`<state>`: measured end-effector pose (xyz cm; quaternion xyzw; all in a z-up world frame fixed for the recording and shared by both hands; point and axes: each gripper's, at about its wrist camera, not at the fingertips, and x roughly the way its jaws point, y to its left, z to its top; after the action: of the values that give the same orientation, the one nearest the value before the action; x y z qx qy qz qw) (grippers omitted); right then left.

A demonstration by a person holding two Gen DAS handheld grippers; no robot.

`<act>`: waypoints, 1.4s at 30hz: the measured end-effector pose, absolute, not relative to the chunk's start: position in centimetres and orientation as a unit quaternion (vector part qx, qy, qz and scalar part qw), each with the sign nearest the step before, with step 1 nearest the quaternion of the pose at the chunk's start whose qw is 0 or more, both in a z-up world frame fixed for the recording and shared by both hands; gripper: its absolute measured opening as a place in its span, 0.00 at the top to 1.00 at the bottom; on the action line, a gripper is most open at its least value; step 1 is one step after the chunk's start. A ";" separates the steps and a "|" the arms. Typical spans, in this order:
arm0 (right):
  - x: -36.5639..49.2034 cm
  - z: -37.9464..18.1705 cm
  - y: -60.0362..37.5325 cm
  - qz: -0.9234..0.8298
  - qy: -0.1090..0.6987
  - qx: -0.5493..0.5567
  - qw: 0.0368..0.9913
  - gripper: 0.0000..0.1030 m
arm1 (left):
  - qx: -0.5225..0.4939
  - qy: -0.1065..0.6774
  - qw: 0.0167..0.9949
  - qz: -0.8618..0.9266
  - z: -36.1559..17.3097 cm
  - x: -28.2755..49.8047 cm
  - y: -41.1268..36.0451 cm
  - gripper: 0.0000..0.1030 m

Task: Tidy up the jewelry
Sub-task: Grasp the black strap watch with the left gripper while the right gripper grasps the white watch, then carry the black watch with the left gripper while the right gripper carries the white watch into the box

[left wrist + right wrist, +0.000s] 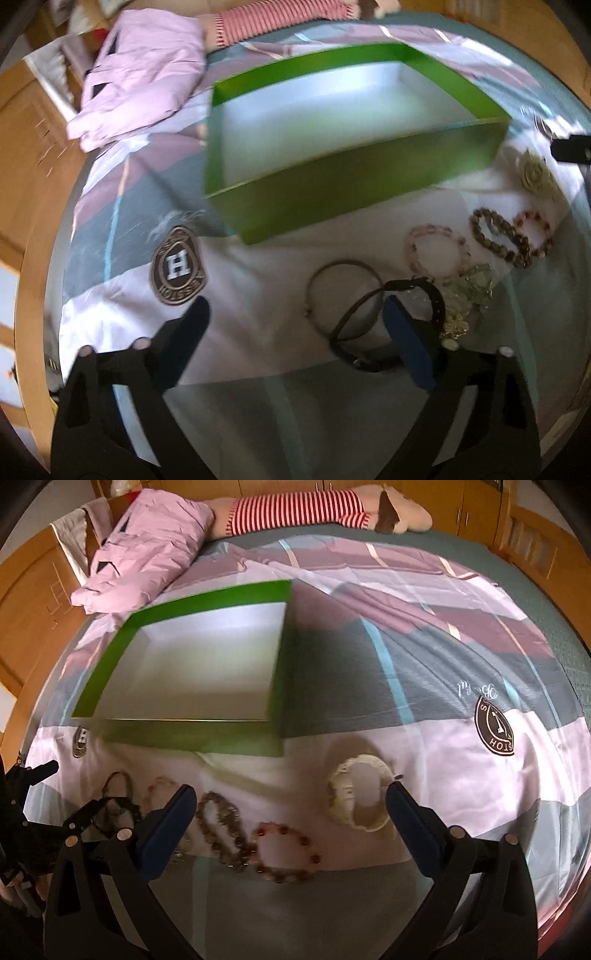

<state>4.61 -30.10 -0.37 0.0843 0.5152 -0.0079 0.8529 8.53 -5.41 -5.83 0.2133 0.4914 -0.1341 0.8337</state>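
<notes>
An open green box (354, 184) with a pale inside lies on the bed; it also shows in the right wrist view (184, 734). In front of it lie several bracelets. My left gripper (295, 314) is open above a thin bangle (314, 280) and a black band (436, 295), whose loop lies against the right finger. Beside them are a pink bead bracelet (413, 251), a brown bead bracelet (498, 236) and green beads (476, 284). My right gripper (291, 794) is open and empty, over a red bead bracelet (284, 875), a brown bead bracelet (221, 827) and a cream bracelet (340, 794).
The bed has a striped cover (443, 657) with round badges (177, 273). A folded pink cloth (147, 546) and a striped plush toy (314, 506) lie at the far end. Wooden furniture (33, 602) stands to the left. The left gripper shows in the right wrist view (40, 812).
</notes>
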 end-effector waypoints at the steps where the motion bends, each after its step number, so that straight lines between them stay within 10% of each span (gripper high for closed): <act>1: 4.8 -0.5 -30.2 -0.008 0.520 0.076 0.851 0.01 | 0.221 0.497 0.828 -0.139 -6.2 8.6 -5.8 0.22; 8: 5.1 -1.8 -30.0 0.013 0.548 0.040 0.836 0.01 | 0.261 0.518 0.796 -0.171 -8.5 8.2 -7.4 0.32; 16: 6.8 -3.2 -32.8 0.004 0.571 0.040 0.820 0.01 | 0.288 0.513 0.788 -0.182 -8.9 7.9 -9.0 0.91; 28: 8.7 -6.4 -30.1 0.044 0.618 0.005 0.785 0.12 | 0.251 0.505 0.804 -0.188 -7.7 7.2 -8.7 0.96; 36: 9.9 -7.8 -32.1 0.035 0.640 0.053 0.766 0.36 | 0.237 0.513 0.802 -0.192 -7.5 6.6 -8.7 0.96; 40: 9.9 -7.4 -32.7 0.018 0.638 0.055 0.768 0.79 | 0.236 0.509 0.806 -0.189 -7.4 6.5 -8.5 0.96; 42: 9.9 -7.5 -33.2 0.014 0.636 0.068 0.768 0.82 | 0.235 0.510 0.806 -0.189 -7.4 6.4 -8.5 0.96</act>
<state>9.93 -33.22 -7.53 0.0679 0.6365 0.0142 0.7682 6.38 -8.49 -7.38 0.2347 0.5099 -0.1891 0.8057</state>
